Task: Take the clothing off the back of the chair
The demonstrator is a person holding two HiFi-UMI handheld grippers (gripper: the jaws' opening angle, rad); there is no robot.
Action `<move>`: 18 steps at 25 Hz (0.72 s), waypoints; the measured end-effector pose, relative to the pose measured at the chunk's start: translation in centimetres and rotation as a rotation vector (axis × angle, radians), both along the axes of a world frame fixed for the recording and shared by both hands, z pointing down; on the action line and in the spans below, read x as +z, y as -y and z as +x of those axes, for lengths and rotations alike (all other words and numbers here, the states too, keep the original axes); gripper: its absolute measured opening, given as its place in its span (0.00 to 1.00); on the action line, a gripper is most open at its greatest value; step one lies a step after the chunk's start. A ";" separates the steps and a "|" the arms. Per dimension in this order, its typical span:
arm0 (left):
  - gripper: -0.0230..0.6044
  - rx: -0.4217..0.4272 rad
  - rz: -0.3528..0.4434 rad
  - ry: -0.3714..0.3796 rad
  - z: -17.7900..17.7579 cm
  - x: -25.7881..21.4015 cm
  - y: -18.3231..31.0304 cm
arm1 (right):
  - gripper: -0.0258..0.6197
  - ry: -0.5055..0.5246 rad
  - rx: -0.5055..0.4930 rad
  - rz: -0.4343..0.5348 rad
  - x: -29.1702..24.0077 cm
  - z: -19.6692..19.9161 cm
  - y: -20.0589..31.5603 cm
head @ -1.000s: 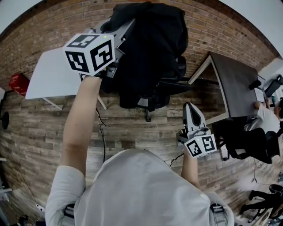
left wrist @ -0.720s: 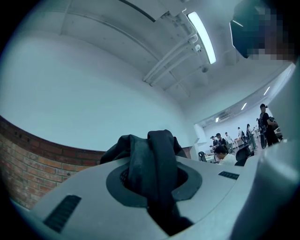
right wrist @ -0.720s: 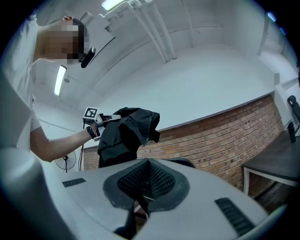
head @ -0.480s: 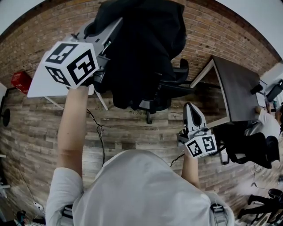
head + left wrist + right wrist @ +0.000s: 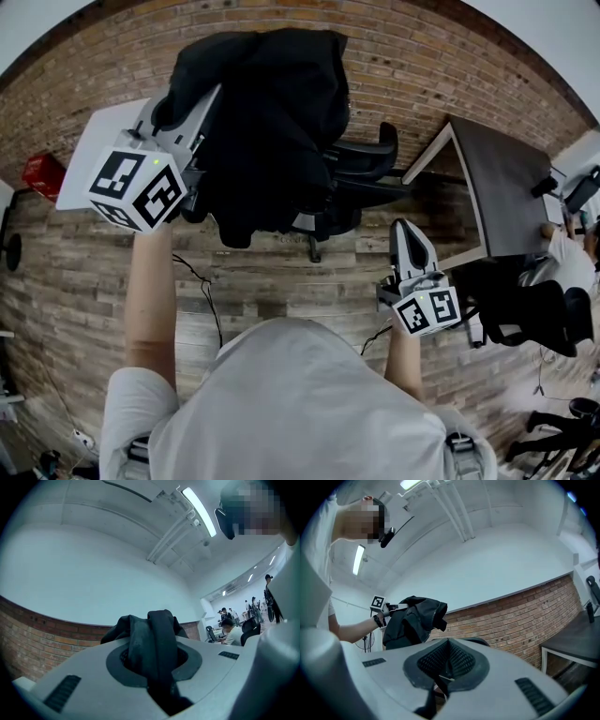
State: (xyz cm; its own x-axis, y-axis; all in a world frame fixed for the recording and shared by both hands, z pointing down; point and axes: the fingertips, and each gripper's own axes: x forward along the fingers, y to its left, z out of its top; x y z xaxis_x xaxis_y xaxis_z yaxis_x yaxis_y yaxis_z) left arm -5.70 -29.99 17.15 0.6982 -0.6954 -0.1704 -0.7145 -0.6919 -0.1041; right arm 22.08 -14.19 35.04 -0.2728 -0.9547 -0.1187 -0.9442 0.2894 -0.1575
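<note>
- The right gripper [image 5: 405, 234] hung low by the person's body, jaws together on nothing. It had no part in this step and was best left where it was, well apart from the chair [image 5: 364, 174].
- The left gripper [image 5: 184, 111] was raised at arm's length, its jaws pinched on a bunched fold of the clothing [image 5: 272, 122]. In the left gripper view the black cloth [image 5: 154, 639] filled the gap between the jaws.
- The clothing hung in a heap from that grip, in front of the chair's left side. Whether its hem touched the chair's back could not be told.
- Judged from this, the lift looked mostly done and the carrying away was the step in hand. Doing it well called for a firm pinch, since only one fold was held and the loose weight could drag it out.
- The gripper wanted to stay high until the hem cleared the armrests, which could snag it.
- Beyond lay the white table [image 5: 94, 155]; its near edge looked a likely place to lower the heap.
</note>
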 end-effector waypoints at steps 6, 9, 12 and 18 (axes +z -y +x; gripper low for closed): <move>0.18 -0.082 -0.001 0.006 -3.0 2.8 -1.1 | 0.07 0.000 -0.003 -0.007 0.3 0.2 0.6; 0.18 -0.131 -0.007 0.024 -4.5 4.3 -1.4 | 0.07 -0.003 -0.010 -0.006 0.3 0.1 1.0; 0.18 -0.181 -0.028 0.023 -6.6 5.7 -1.5 | 0.07 -0.003 -0.013 -0.004 0.3 0.1 1.4; 0.18 -0.289 -0.045 0.006 -10.1 8.9 -2.1 | 0.07 -0.004 -0.017 -0.003 0.3 -0.3 1.6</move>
State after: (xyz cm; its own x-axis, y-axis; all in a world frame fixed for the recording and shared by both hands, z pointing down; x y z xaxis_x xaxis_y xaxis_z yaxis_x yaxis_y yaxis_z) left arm -15.79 -27.88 26.06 0.4708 -0.8724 -0.1314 -0.8822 -0.4636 -0.0826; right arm 21.80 -15.84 35.30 -0.2895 -0.9503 -0.1146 -0.9397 0.3049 -0.1546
